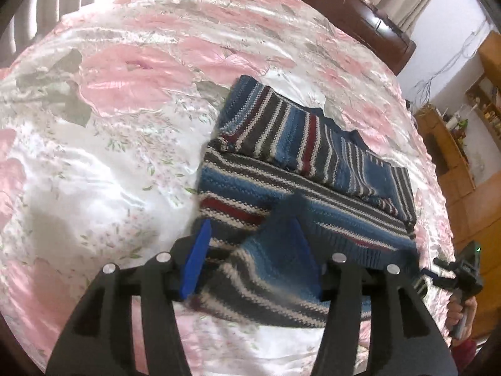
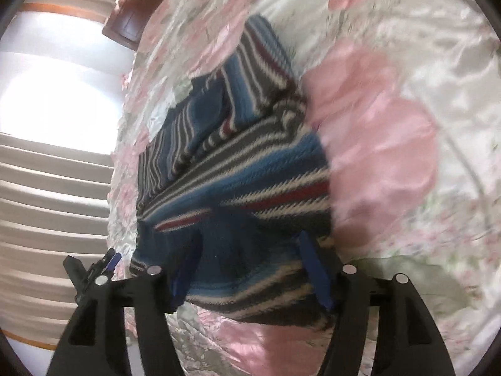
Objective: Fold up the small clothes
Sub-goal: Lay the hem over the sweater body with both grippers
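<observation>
- Pink-flowered satin covers the bed (image 1: 119,144) where I work; a dark wooden headboard (image 1: 344,15) stands at the far end, wooden shelves (image 1: 454,144) against the wall to the right, and curtains (image 2: 47,206) hang past the bed's edge.
- My striped knitted sweater (image 1: 307,144), blue, grey, white and dark red, lies on the bed toward its right side, with a sleeve folded across the body.
- My left tongs (image 1: 250,257) are spread wide, and the near hem of the sweater is bunched up between the blue fingers (image 1: 195,266); I cannot tell whether they grip it.
- My right tongs (image 2: 250,266) are likewise wide apart, with a raised fold of the sweater's near edge sitting between their fingers.
- In the left wrist view, my right hand (image 1: 460,316) shows at the far right edge, wrapped around its handle.
</observation>
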A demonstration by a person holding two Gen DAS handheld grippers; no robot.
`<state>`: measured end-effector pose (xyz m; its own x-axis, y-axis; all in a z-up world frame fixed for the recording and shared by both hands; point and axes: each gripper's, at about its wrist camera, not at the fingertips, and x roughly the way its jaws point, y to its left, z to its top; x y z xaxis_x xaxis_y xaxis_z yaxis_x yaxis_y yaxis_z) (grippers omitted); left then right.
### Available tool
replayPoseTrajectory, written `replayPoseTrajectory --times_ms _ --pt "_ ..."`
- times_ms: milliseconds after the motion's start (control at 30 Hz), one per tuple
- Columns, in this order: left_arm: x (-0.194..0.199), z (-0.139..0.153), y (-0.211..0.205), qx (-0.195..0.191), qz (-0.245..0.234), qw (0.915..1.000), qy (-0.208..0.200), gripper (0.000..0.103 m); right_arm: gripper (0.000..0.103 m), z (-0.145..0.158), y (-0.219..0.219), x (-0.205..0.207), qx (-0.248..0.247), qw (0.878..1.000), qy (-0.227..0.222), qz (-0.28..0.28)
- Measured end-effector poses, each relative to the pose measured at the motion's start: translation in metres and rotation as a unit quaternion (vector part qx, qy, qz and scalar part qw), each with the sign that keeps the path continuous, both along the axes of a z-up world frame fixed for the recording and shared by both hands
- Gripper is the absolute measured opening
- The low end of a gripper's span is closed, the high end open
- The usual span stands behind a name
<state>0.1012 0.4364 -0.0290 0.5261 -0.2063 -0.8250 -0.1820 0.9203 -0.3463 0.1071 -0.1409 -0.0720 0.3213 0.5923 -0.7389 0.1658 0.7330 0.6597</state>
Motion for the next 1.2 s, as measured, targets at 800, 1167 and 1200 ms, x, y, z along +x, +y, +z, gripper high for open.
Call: replayPoseTrajectory --times_ms 800,1167,1200 --pt "0.068 -0.055 -0.069 0.083 -0.187 0.9761 0.072 0.073 0.078 -0.013 0.084 0.051 -0.151 0.965 -0.010 0.212" --pt "0.071 -0.064 -0.079 0.099 -0.192 0.9726 0.087 0.035 0.021 -0.010 0.106 0.039 -0.215 0.944 -0.044 0.246" --pt "0.070 -0.062 -0.079 0.098 -0.192 0.9729 0.084 0.028 0.016 -0.008 0.104 0.038 -0.212 0.946 -0.045 0.243"
